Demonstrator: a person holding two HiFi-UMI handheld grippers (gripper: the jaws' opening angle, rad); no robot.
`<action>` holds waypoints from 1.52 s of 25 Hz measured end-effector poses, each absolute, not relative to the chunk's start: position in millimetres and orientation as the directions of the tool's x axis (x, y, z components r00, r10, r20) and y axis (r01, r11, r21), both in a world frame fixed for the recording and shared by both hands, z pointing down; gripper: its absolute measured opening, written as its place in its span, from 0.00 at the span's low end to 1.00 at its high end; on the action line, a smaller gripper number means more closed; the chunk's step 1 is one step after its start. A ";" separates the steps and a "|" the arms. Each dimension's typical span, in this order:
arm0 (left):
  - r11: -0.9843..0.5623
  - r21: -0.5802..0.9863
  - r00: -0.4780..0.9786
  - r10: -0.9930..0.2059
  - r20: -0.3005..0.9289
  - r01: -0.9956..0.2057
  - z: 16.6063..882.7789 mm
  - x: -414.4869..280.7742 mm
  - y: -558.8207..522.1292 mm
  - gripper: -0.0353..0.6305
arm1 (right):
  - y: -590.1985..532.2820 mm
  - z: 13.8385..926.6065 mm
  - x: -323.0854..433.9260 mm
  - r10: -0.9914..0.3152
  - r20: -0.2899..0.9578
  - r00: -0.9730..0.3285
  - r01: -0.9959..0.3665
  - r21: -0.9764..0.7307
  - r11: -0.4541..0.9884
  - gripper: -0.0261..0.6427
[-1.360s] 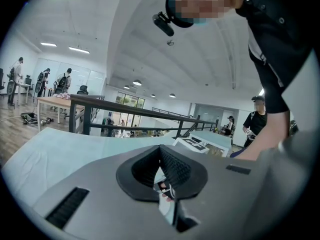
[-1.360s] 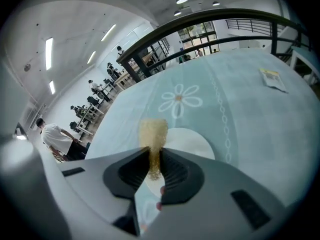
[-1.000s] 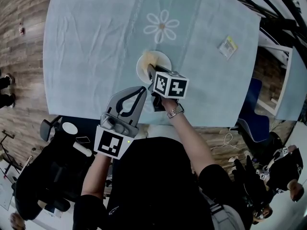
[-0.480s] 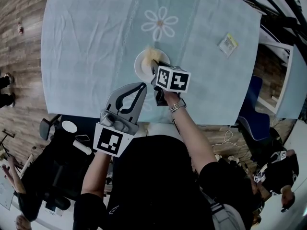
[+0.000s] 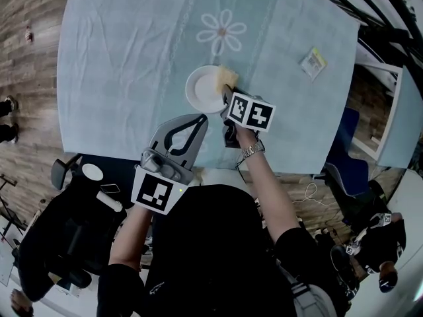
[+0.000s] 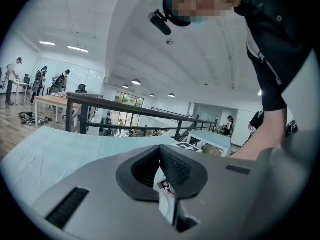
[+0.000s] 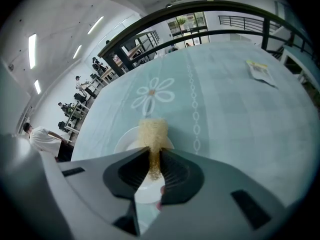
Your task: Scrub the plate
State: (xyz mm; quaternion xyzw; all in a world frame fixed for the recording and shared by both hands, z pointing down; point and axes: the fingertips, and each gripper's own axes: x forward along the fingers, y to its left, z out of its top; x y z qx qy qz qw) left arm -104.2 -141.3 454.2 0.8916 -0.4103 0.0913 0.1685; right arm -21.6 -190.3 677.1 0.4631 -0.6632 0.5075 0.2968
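Note:
A small white plate (image 5: 203,91) lies on the pale blue tablecloth (image 5: 125,58), just below a printed daisy (image 5: 223,31). My right gripper (image 5: 229,93) is shut on a yellow sponge (image 5: 227,78), which rests at the plate's far right rim. In the right gripper view the sponge (image 7: 152,133) sticks out from between the jaws of the right gripper (image 7: 155,160), over the plate (image 7: 128,140). My left gripper (image 5: 196,119) hangs shut near the table's front edge, short of the plate and holding nothing. The left gripper (image 6: 163,173) view looks up and across the room.
A small packet (image 5: 314,62) lies at the table's far right, also seen as the packet (image 7: 260,70) in the right gripper view. Black railings (image 5: 370,5) and a second table (image 5: 402,121) stand to the right. Chairs and people are on the wooden floor at the left.
My right gripper has slid the sponge from the plate's middle to its right rim, baring most of the plate. The left gripper has hardly moved.

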 end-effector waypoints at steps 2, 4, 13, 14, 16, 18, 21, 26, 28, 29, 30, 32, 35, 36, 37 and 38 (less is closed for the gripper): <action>-0.606 0.227 0.647 -0.701 0.300 -0.762 454.1 -105.0 -137.7 0.07 | -187.8 673.9 -16.9 -0.319 0.864 -0.390 -0.917 -0.396 0.048 0.13; -0.607 0.226 0.648 -0.700 0.300 -0.762 453.9 -106.6 -134.1 0.07 | -182.5 670.2 -16.2 -0.316 0.863 -0.393 -0.916 -0.400 0.046 0.13; -0.616 0.233 0.658 -0.688 0.307 -0.752 464.7 -112.7 -124.3 0.07 | -149.5 667.4 -49.6 -0.225 0.864 -0.451 -0.891 -0.425 0.158 0.13; -0.614 0.235 0.657 -0.692 0.299 -0.753 464.6 -113.3 -124.3 0.07 | -147.8 666.3 -54.3 -0.215 0.863 -0.457 -0.887 -0.427 0.173 0.13; -0.606 0.241 0.652 -0.700 0.291 -0.758 464.4 -115.1 -123.8 0.07 | -145.2 662.9 -65.6 -0.197 0.857 -0.477 -0.874 -0.439 0.206 0.13; -0.593 0.252 0.645 -0.707 0.292 -0.765 463.7 -116.6 -123.2 0.07 | -144.0 659.0 -77.7 -0.184 0.844 -0.503 -0.857 -0.460 0.234 0.13; -0.584 0.253 0.636 -0.712 0.298 -0.772 461.7 -118.7 -122.4 0.07 | -143.1 659.7 -92.6 -0.170 0.832 -0.527 -0.842 -0.485 0.237 0.13; -0.538 0.282 0.605 -0.738 0.298 -0.795 462.0 -125.0 -119.8 0.07 | -139.9 667.6 -107.9 -0.146 0.833 -0.534 -0.836 -0.495 0.236 0.13; -0.526 0.288 0.597 -0.741 0.306 -0.800 463.9 -128.7 -117.5 0.07 | -138.9 669.8 -113.0 -0.135 0.836 -0.532 -0.836 -0.494 0.239 0.13; -0.526 0.285 0.597 -0.739 0.312 -0.801 465.0 -129.9 -116.2 0.07 | -139.3 670.9 -114.0 -0.133 0.839 -0.528 -0.838 -0.489 0.243 0.13; -0.529 0.282 0.598 -0.736 0.317 -0.801 466.1 -130.6 -114.8 0.07 | -139.8 672.0 -114.3 -0.132 0.842 -0.523 -0.840 -0.484 0.246 0.13; -0.540 0.270 0.603 -0.728 0.325 -0.797 467.7 -131.5 -113.1 0.07 | -140.4 674.6 -114.7 -0.131 0.844 -0.520 -0.842 -0.481 0.244 0.13; -0.555 0.254 0.610 -0.726 0.318 -0.793 466.6 -130.9 -115.0 0.07 | -141.8 679.1 -113.5 -0.129 0.842 -0.523 -0.842 -0.488 0.230 0.13; -0.551 0.258 0.608 -0.730 0.311 -0.793 465.4 -130.0 -116.5 0.07 | -143.0 680.4 -111.2 -0.130 0.844 -0.521 -0.845 -0.487 0.224 0.13; -0.547 0.264 0.607 -0.735 0.303 -0.794 464.0 -128.9 -117.7 0.07 | -144.6 681.2 -107.8 -0.135 0.847 -0.514 -0.850 -0.481 0.216 0.13; -0.544 0.268 0.606 -0.737 0.298 -0.795 462.7 -127.7 -118.4 0.07 | -146.6 681.7 -103.3 -0.144 0.852 -0.503 -0.857 -0.471 0.208 0.13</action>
